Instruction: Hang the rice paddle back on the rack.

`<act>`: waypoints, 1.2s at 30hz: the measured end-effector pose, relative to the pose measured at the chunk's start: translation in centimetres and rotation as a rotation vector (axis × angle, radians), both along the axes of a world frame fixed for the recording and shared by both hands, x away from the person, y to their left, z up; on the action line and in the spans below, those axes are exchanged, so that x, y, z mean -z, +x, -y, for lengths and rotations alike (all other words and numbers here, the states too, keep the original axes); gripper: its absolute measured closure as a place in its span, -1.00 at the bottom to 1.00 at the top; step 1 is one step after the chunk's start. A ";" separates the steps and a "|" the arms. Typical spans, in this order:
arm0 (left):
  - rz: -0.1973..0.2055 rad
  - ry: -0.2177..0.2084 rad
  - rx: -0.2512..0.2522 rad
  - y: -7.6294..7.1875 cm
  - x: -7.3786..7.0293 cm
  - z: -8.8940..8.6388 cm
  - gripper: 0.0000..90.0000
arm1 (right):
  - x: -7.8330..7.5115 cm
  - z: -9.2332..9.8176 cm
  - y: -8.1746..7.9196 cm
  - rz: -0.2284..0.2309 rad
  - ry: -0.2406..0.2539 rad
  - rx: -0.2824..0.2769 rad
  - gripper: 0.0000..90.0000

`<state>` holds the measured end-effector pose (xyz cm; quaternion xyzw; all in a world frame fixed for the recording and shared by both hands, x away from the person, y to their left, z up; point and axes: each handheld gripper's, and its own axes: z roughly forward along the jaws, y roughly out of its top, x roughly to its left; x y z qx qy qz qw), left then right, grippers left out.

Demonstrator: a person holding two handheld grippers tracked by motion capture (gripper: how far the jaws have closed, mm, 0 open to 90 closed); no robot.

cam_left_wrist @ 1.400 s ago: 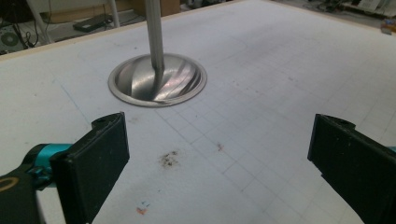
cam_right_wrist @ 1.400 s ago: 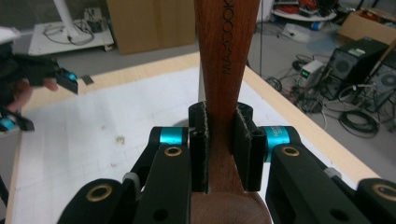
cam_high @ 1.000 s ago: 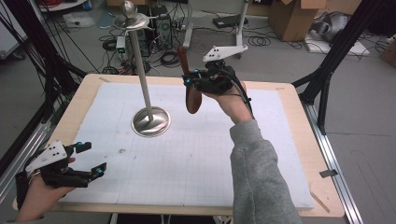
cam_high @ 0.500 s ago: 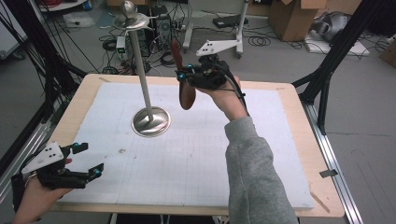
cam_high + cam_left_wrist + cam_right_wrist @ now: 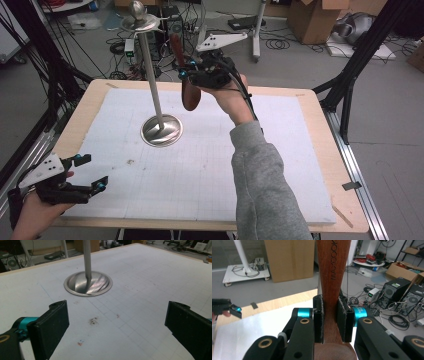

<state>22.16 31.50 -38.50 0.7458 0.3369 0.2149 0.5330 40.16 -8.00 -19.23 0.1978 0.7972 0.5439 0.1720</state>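
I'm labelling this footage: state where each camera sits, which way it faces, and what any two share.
High view: above the person's side, looking forward and down on the table; forearms, both hand-held grippers.
Left gripper view: rides the left hand-held gripper, facing the metal stand; open jaws.
Right gripper view: rides the right hand-held gripper, clamping the wooden spoon.
High and left views share the stand.

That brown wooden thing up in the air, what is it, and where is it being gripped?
A wooden spoon. The right tool clamps its handle just above the bowl, with the bowl hanging down. The left tool is open and holds nothing.
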 end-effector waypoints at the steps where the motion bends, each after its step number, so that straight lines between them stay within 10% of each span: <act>1: -0.001 -0.003 -0.003 0.0 0.0 -0.1 -0.87 | 0.0 -0.1 0.1 0.001 0.002 0.005 0.73; 36: -0.011 0.003 -0.027 -0.8 0.0 -1.1 -0.87 | -1.0 -1.6 1.0 0.010 0.023 0.046 0.73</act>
